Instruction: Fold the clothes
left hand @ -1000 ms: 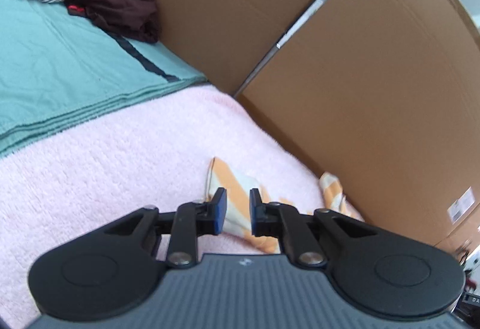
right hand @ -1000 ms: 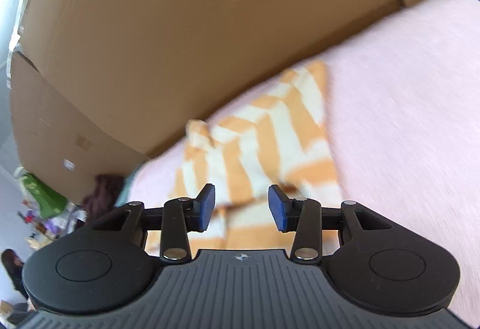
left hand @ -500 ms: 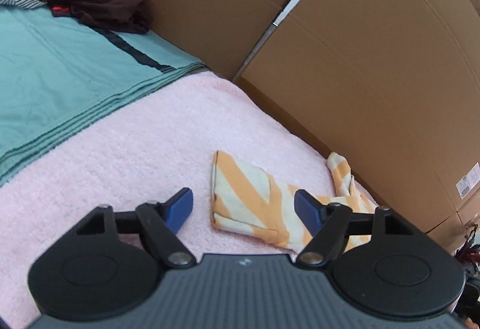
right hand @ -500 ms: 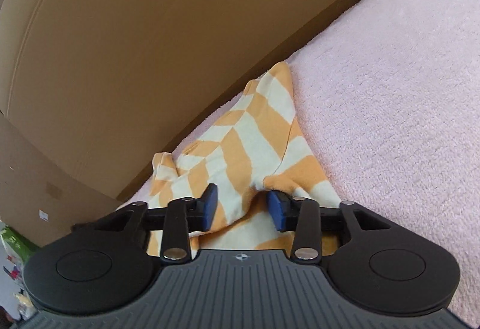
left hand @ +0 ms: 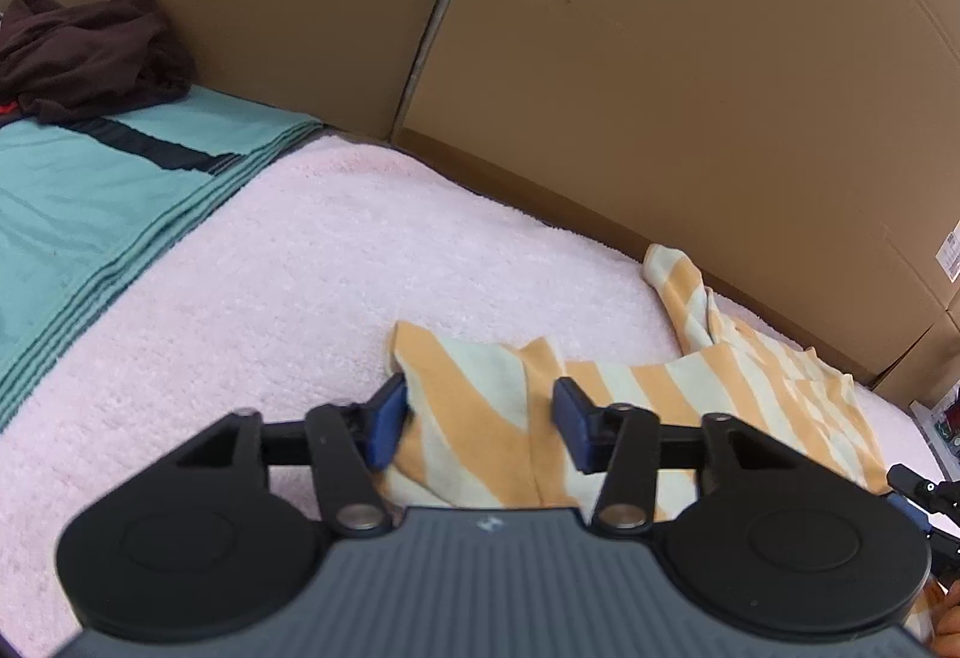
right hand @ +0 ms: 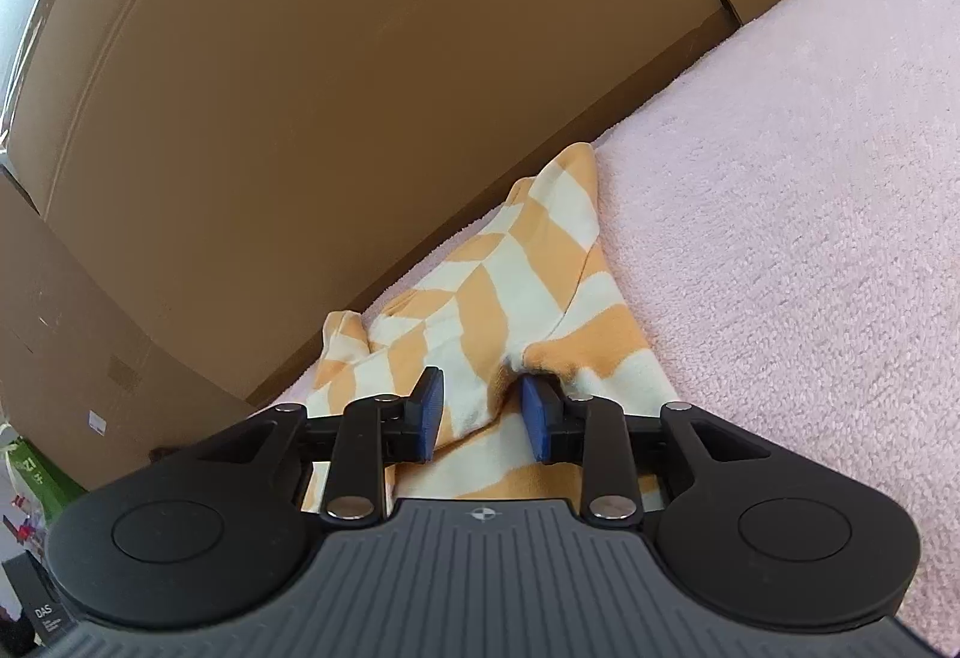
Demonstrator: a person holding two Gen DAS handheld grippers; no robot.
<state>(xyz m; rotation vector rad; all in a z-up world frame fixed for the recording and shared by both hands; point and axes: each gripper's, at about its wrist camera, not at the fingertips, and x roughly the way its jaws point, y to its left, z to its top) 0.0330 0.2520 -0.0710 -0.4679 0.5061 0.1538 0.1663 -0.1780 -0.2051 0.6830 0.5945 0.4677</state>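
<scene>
An orange-and-cream striped garment [left hand: 690, 388] lies crumpled on the pink towel surface [left hand: 336, 268] near the cardboard wall. My left gripper [left hand: 477, 421] is open, its blue pads either side of the garment's left folded end, low over it. In the right wrist view the same garment [right hand: 498, 292] lies ahead. My right gripper [right hand: 483, 415] is partly open with a bunched fold of the cloth between its pads; the pads do not clamp it.
Cardboard walls [left hand: 690, 88] close off the far side. A folded teal cloth [left hand: 90, 196] lies at the left with a dark maroon garment [left hand: 90, 52] heaped on it. The pink surface [right hand: 810, 208] stretches to the right.
My left gripper opened wide, then narrowed somewhat and moved forward so its pads straddle the garment's end. My right gripper moved in onto the garment and a fold now sits between its pads.
</scene>
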